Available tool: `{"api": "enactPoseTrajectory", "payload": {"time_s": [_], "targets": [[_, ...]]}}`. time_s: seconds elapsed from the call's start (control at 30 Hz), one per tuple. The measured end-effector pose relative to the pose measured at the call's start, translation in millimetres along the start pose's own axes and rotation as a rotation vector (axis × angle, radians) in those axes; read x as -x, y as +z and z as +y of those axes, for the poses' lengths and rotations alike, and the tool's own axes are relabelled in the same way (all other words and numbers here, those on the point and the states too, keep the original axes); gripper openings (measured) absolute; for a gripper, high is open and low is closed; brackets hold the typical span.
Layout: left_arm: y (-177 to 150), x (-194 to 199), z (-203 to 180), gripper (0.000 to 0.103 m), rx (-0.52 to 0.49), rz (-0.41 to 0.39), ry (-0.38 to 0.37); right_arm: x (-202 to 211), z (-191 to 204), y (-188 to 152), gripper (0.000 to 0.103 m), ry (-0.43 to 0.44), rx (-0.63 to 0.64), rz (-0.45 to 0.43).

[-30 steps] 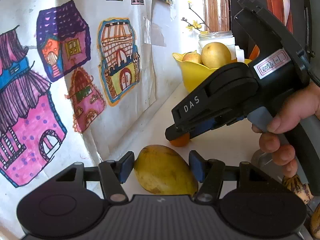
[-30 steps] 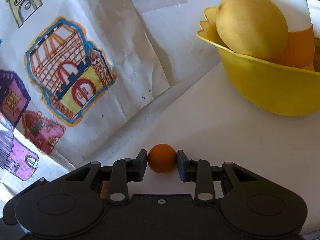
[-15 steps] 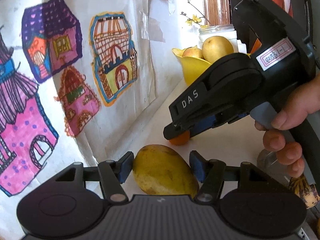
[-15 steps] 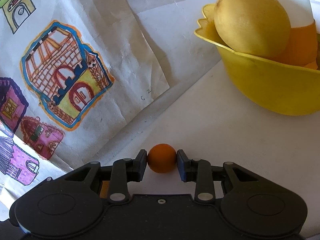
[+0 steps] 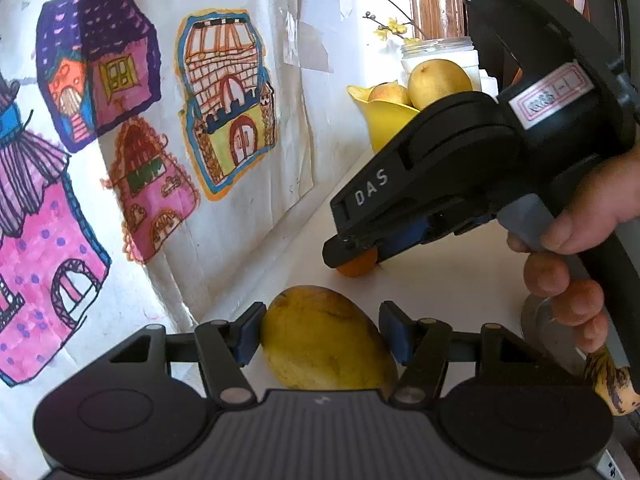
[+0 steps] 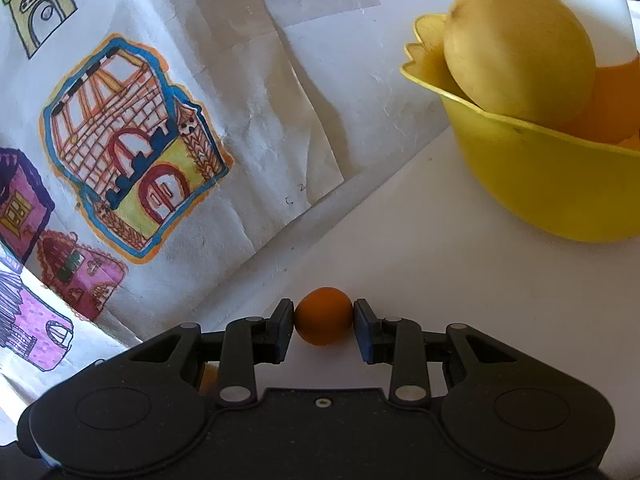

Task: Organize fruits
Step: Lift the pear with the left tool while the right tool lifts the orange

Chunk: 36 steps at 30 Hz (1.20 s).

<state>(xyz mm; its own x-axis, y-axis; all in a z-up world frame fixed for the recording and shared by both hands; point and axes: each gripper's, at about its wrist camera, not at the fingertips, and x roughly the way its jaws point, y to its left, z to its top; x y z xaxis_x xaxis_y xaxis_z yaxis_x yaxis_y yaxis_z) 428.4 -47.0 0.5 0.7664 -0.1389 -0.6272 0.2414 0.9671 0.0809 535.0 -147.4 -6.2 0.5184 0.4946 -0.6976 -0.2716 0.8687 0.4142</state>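
Orange (image 6: 324,316), small and round: pinched between the fingertips of the right tool (image 6: 324,322), low over the white surface (image 6: 460,280); whether it touches the surface cannot be told. In the left wrist view the same orange (image 5: 357,266) shows under the right tool's (image 5: 352,250) tip.

Mango (image 5: 326,340), yellow: lying on the surface between the spread fingers of the left tool (image 5: 322,334); the left pad sits right beside the skin, the right pad just clear.

Bowl (image 6: 552,188), yellow: far right, on the surface, holding a large yellow fruit (image 6: 520,52) with more fruit behind.

Banana (image 5: 610,384), spotted: near right edge.

Drawings (image 5: 224,100) of houses on white paper: along the left wall.

Jar (image 5: 438,50), white: beyond the bowl.
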Motion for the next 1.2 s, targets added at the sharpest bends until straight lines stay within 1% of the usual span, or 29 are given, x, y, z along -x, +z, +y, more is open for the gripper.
{"api": "enactPoseTrajectory", "payload": {"time_s": [0.17,0.23,0.43,0.53,0.7,0.87,1.0,1.2], "targets": [[2,-1,-6,0.065,-0.028,-0.002,0.01,-1,5,-4,0.034,-0.005,0.041,-0.006],[1,0,-7,0.064,-0.034,-0.009,0.004,1,4,-6,0.034,0.011,0.03,-0.002],[-2,8,0,0.061,0.023,-0.019,-0.049,12,4,-12,0.033,0.034,0.018,0.009],[-1,9,5,0.061,0.061,-0.004,-0.072,20,6,-10,0.034,0.046,0.027,0.008],[-1,10,6,0.061,0.064,0.004,-0.081,25,6,-10,0.034,0.044,0.041,0.021],[-7,15,10,0.061,0.094,0.007,-0.102,23,1,-12,0.034,0.031,0.047,0.031],[-7,14,7,0.061,0.074,0.004,-0.099,17,-3,-11,0.033,0.025,0.042,0.04],[-6,6,4,0.062,0.073,0.014,-0.101,7,-3,-9,0.033,0.024,0.035,0.043]]}}
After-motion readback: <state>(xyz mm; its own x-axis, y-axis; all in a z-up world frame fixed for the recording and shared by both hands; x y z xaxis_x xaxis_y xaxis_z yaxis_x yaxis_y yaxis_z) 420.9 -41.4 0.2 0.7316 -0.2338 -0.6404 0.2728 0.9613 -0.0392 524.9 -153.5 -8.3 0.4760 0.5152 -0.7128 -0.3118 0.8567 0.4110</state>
